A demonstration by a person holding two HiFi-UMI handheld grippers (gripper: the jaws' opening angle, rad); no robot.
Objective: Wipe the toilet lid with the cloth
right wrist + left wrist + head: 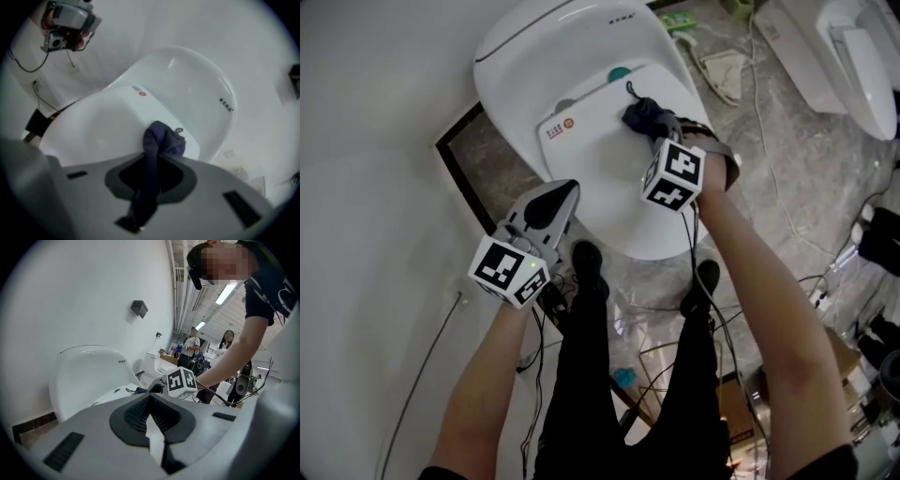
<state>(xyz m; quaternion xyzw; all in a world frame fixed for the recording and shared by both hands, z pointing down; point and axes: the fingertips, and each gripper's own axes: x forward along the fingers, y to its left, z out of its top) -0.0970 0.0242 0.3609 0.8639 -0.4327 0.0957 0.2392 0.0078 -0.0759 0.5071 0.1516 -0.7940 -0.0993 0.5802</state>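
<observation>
In your head view the marker cube [673, 175] and the body of the right gripper [654, 124] cover its jaws, and part of the cloth [639, 114] sits hidden beneath them. The print on the label [560, 128] on the toilet lid [609, 173] is too small to read. The second toilet [853, 56] at the upper right is cut off by the frame edge. Your right gripper view is blurred all over, and the cloth's lower end vanishes between the jaws. In the left gripper view only a dark sliver of cloth shows past the left gripper [157, 437].

What I'm seeing: toilet lid [600, 178] plain white, cloth [642, 114] dark navy-purple, red dot sticker [566, 122] at the cloth's 9 o'clock. Left gripper [570, 187] and right gripper [656, 122] grey, their marker cubes [673, 175] black-and-white squares.
</observation>
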